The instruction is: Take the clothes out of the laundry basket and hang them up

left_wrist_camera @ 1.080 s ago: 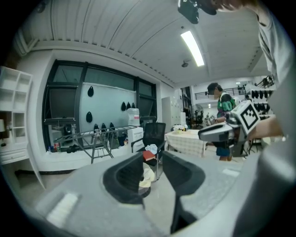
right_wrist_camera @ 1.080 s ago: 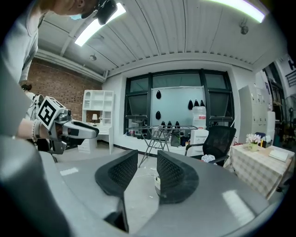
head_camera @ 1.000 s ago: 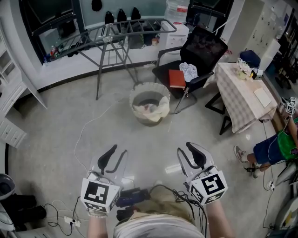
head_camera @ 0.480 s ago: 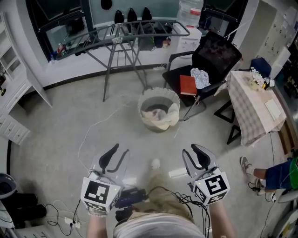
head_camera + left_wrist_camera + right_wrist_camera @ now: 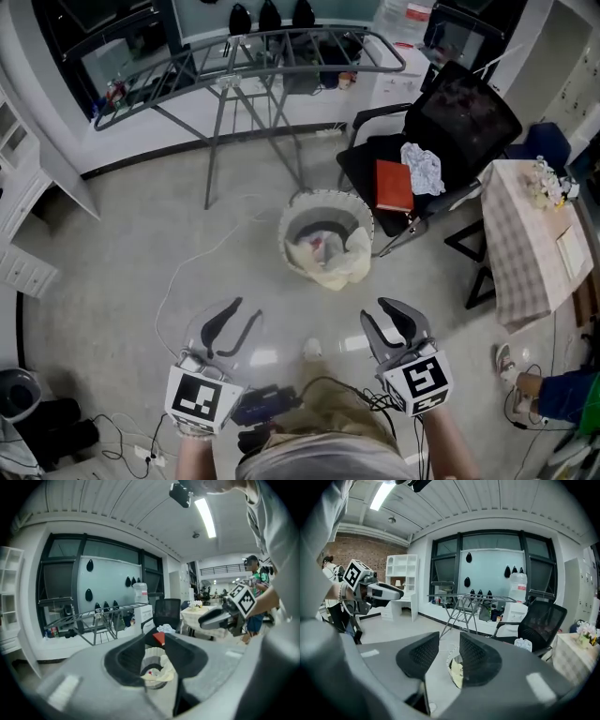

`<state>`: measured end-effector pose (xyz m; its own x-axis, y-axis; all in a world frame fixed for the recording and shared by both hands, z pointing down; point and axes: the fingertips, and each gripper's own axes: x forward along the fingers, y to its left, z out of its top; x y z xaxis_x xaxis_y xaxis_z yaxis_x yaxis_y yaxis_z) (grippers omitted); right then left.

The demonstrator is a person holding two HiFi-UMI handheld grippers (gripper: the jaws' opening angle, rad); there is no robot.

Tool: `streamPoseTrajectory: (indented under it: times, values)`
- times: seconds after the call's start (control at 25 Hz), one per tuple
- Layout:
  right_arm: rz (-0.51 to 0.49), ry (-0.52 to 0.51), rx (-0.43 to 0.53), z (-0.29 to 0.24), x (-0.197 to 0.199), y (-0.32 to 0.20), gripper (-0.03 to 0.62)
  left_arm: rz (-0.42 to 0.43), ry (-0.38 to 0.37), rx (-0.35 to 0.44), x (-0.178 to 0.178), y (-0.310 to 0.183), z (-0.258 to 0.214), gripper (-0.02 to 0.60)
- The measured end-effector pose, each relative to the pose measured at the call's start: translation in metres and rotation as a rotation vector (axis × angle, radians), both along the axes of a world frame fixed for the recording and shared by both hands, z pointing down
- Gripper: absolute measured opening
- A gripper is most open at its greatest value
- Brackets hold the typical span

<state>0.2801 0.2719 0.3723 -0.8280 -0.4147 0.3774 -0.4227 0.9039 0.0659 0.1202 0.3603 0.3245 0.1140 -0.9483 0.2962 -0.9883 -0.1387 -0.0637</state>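
Note:
The round white laundry basket [image 5: 292,214] stands on the floor ahead, with pale clothes [image 5: 339,267] heaped in it and spilling over its near rim. Behind it the grey drying rack [image 5: 253,52] stands bare. My left gripper [image 5: 246,309] is held low at the left, open and empty; the basket [image 5: 152,667] shows through its gap. My right gripper [image 5: 375,311] is level with it at the right. Its jaws are opening with nothing between them, and the basket [image 5: 454,667] lies beyond. Both grippers are well short of the basket.
A black office chair [image 5: 450,122] right of the basket carries a red book [image 5: 394,185] and a crumpled white cloth [image 5: 424,169]. A checked-cloth table [image 5: 534,244] stands further right. A white cable [image 5: 187,272] trails across the floor. A person's legs [image 5: 553,394] show at lower right.
The view has advanced: the basket, chair and rack have slid nearer and down the frame. Both grippers have kept their places low in front, empty.

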Motion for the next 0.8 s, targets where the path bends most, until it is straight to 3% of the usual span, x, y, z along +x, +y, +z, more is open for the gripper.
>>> streamPoseTrajectory:
  times: [0.24, 0.44, 0.8]
  values:
    - [0.007, 0.037, -0.063, 0.015, -0.031, -0.072, 0.121, 0.048, 0.03, -0.084, -0.024, -0.08, 0.018, 0.124]
    - [0.056, 0.048, -0.108, 0.04, -0.032, -0.104, 0.121, 0.136, -0.017, -0.13, -0.02, -0.121, 0.05, 0.137]
    - [0.237, 0.016, -0.18, 0.072, -0.016, -0.149, 0.121, 0.496, -0.213, -0.207, 0.033, -0.183, 0.131, 0.162]
